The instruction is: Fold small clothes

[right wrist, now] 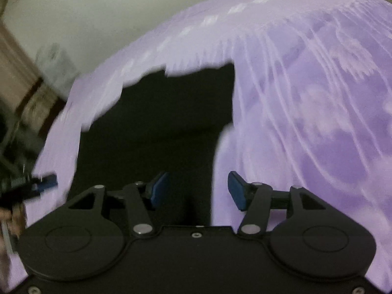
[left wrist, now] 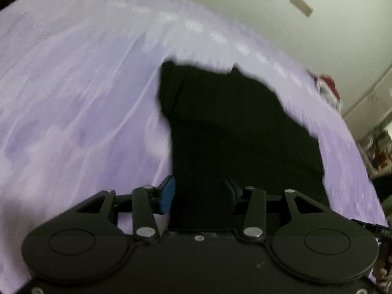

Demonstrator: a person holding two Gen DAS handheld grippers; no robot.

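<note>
A black garment (left wrist: 235, 127) lies flat on a lilac patterned bedsheet (left wrist: 73, 98). My left gripper (left wrist: 199, 193) is open, its blue pads (left wrist: 167, 193) straddling the garment's near left edge, close above it. In the right wrist view the same black garment (right wrist: 159, 127) lies on the bedsheet (right wrist: 306, 110). My right gripper (right wrist: 198, 191) is open over the garment's near right edge, one pad over black cloth, the other pad (right wrist: 236, 191) over the sheet. Both views are motion-blurred.
The left gripper's blue tip (right wrist: 45, 182) shows at the left edge of the right wrist view. A red and white item (left wrist: 328, 90) lies at the bed's far right edge. A white wall (left wrist: 269, 12) stands behind the bed. Clutter (left wrist: 377, 147) sits on the right.
</note>
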